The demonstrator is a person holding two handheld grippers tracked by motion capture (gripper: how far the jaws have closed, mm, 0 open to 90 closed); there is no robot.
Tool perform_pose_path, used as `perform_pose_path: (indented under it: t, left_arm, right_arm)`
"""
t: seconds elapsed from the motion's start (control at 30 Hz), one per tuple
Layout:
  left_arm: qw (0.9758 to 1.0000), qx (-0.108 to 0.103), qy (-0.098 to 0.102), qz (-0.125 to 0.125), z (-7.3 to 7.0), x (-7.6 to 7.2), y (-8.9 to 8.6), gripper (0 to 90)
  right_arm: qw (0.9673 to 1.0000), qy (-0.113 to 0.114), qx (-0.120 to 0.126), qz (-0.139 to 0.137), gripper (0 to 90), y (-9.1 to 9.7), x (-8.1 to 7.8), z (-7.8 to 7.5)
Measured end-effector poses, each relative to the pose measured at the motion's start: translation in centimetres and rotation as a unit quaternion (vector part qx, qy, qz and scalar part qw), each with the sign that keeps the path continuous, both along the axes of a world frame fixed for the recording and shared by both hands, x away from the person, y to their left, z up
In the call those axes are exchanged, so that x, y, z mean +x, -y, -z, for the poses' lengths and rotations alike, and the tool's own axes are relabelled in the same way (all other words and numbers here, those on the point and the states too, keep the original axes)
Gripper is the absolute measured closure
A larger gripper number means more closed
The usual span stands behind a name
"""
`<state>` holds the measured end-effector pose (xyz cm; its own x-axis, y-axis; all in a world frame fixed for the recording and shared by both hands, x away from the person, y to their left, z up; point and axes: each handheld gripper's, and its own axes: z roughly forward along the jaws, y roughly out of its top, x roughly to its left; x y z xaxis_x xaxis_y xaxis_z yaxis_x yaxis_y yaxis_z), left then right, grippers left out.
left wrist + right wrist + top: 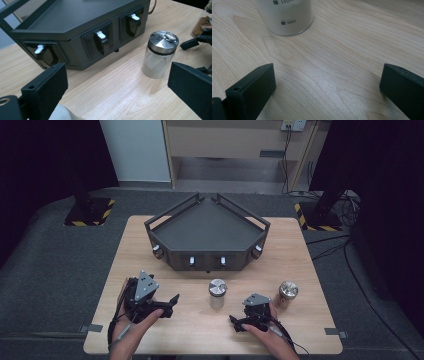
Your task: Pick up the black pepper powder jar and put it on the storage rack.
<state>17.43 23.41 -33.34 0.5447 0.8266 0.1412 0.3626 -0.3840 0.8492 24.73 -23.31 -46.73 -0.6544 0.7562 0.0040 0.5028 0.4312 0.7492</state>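
the jar with white powder (pixel 217 293) stands upright near the middle of the counter (pixel 125 250), a little toward its near edge and just in front of the black tray (pixel 206 227). it is clear glass with a shiny metal lid; in the left tool view (pixel 160 53) a black band runs under that lid, and in the right tool view (pixel 287 15) its wall carries printed 50ml and 100ml marks. a second jar with brown contents (pixel 287 294), also metal-lidded, stands upright toward the right edge, just beside your right hand (pixel 267 330).

the tray is a dark, many-sided box with a railed top, and its front wall has recessed black knobs with white tips (pixel 101 41).

your left hand (pixel 135 327) comes in from the near edge at the left corner, holding the left tool (pixel 167 305) low over the wood with its jaws pointing right, toward the white-powder jar. your right hand sits near the near edge right of centre, and the right tool (pixel 235 322) points left and slightly toward you, close to the counter.

both tools are released: each pair of jaws stands wide apart with bare wood between them, grasping nothing. the white-powder jar stands between the two tools, apart from both.
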Motion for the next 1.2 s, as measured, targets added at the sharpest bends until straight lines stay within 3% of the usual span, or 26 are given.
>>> perform_pose_path:
  t: [0.53, 0.83, 1.2]
  left_arm:
    - [0.9991, -0.021, 0.027, -0.027, 0.6, -0.8, -3.1, 1.0]
    - [0.9986, -0.027, 0.024, -0.038, 1.4, -0.7, -4.1, 1.0]
    - [0.9985, -0.019, 0.020, -0.048, 3.0, -0.3, -4.7, 1.0]
  right_arm:
    - [1.0000, 0.000, 0.000, 0.000, 0.5, 0.0, 0.0, 0.0]
    - [1.0000, 0.000, 0.000, 0.000, 0.5, 0.0, 0.0, 0.0]
    - [1.0000, 0.000, 0.000, 0.000, 0.5, 0.0, 0.0, 0.0]
